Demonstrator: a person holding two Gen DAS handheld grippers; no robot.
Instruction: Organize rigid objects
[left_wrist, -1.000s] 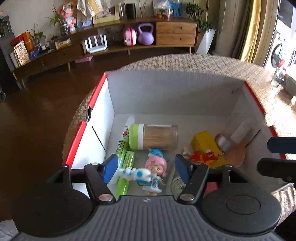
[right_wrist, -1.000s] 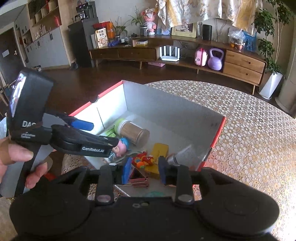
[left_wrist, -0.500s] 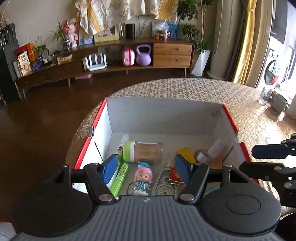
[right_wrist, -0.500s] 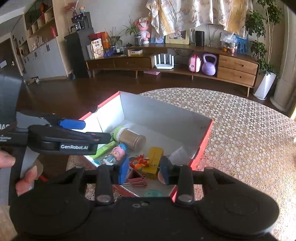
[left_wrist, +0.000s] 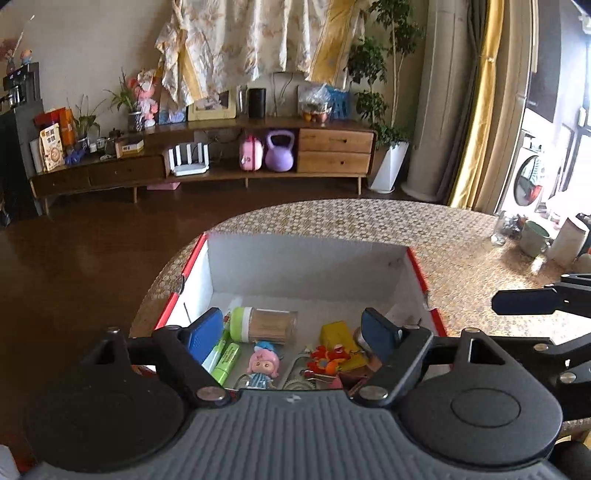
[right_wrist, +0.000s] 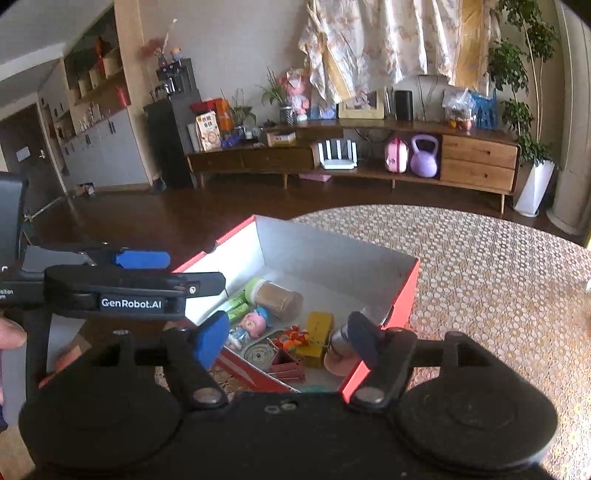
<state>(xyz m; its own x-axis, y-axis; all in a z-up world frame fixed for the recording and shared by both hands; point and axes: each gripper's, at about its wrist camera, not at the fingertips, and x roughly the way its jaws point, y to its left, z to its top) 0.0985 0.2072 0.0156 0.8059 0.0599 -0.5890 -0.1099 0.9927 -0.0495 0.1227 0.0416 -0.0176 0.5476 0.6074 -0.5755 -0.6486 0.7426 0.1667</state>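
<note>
The left gripper (left_wrist: 291, 334) is hovering above the near edge of the red box (left_wrist: 419, 271), fingers spread and gripping nothing; the right gripper (right_wrist: 286, 339) is hanging beside it, likewise released and empty; inside the box a pink-haired doll (left_wrist: 263, 365) is lying nearest, a green marker (left_wrist: 226, 362) sitting just left of it, a yellow block (left_wrist: 334, 332) to its right; farther back a green-capped jar (left_wrist: 264, 325) is lying on its side; the box is resting on the lace-covered table (right_wrist: 498, 280).

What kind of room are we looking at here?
Most likely a home living room: a long wooden sideboard with drawers and knick-knacks, a potted plant, a washing machine by the window, and a table with a patterned cloth.
</note>
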